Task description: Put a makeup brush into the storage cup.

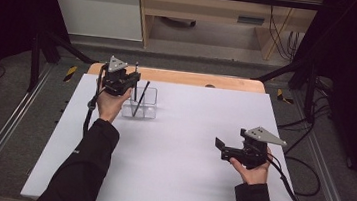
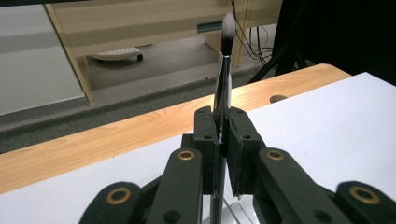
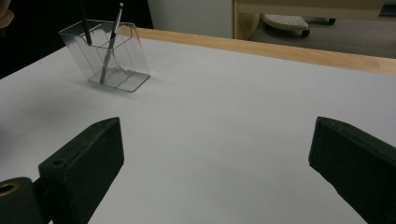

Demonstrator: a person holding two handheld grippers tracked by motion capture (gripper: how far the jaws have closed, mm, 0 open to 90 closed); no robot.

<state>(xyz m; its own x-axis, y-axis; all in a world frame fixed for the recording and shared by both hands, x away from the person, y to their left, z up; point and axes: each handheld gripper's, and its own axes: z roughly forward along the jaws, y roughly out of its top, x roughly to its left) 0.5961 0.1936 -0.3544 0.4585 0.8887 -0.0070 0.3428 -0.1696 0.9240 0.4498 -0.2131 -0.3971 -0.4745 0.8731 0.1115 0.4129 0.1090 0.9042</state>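
Looking down, the left tongs [image 1: 126, 86] hold a brush [image 1: 135, 82] upright over the clear holder [image 1: 149, 102], apparently inside it. Left gripper view: pads clamped on brush [image 2: 223, 79]. Right gripper view: right tongs [image 3: 215, 158] gape wide above the bench [image 3: 224, 116].

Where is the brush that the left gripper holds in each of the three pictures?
High view: the brush stands upright at upper left, beside the left gripper, its lower end in the clear box.
Left gripper view: centre, rising from between the shut jaws, white-tipped bristles on top.
Right gripper view: top left, a dark handle in the box.
Shared landmark: the table's wooden edge.
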